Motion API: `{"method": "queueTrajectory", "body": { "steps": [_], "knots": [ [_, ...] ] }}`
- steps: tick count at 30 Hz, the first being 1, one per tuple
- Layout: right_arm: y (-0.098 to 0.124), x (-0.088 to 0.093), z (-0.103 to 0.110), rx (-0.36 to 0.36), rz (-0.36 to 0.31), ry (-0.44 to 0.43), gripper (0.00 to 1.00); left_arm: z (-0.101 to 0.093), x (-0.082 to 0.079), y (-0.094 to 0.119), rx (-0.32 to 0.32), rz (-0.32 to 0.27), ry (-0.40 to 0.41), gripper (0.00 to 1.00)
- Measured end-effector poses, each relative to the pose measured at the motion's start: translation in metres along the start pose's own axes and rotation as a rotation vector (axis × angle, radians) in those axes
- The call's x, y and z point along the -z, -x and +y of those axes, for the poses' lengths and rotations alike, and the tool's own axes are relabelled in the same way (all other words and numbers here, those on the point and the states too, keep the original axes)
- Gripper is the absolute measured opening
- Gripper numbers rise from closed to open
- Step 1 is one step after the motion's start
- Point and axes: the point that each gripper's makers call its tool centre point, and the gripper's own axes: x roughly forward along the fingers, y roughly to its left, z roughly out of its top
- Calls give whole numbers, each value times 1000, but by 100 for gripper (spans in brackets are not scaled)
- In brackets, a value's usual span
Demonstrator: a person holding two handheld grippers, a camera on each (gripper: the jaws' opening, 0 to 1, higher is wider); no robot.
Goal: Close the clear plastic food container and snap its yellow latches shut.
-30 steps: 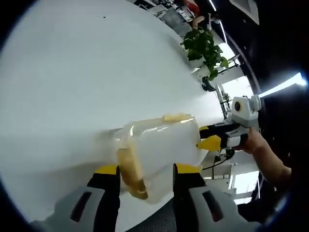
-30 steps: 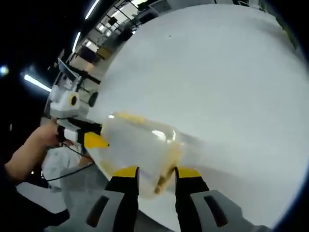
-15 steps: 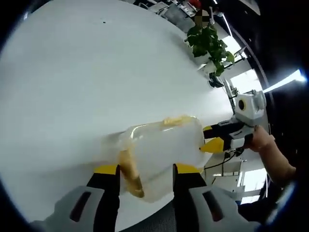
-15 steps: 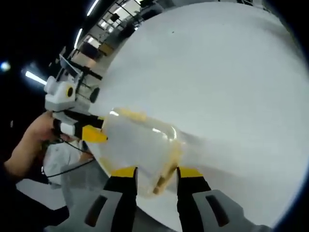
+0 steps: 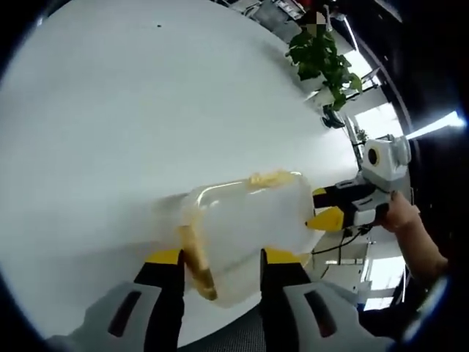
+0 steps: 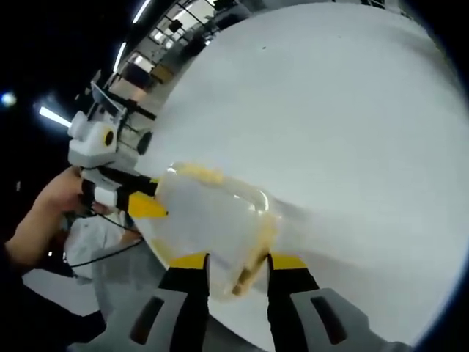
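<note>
Left gripper [image 5: 217, 257] has its jaws spread, one on each side of the near end of the clear container [image 5: 245, 231], right about where a yellow latch [image 5: 196, 257] runs down the wall. Can't tell if the tips actually press on it. Right gripper [image 6: 231, 260] is doing the same from the opposite end, jaws apart around the other yellow latch [image 6: 253, 253]. So the box sits between the two, at the edge of the white tabletop [image 5: 132, 110]. Potted plant [image 5: 319, 62] way off past the far rim.

A potted plant [image 5: 319, 60] stands beyond the white table [image 5: 110, 110].
</note>
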Motion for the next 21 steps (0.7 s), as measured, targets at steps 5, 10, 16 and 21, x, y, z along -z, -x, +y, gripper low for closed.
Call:
{"method": "queueTrajectory", "body": {
  "steps": [5, 10, 16, 21],
  "knots": [
    [-1, -2, 1, 7, 12, 2, 27, 7, 2, 5, 15, -3, 11, 34],
    [0, -1, 1, -3, 1, -18, 27, 10, 3, 7, 20, -6, 20, 35],
    [-2, -2, -1, -4, -4, -20, 28, 8, 2, 5, 22, -18, 21, 35],
    [-1, -1, 0, -11, -1, -22, 29, 3, 3, 4, 17, -9, 40, 38]
  ]
}}
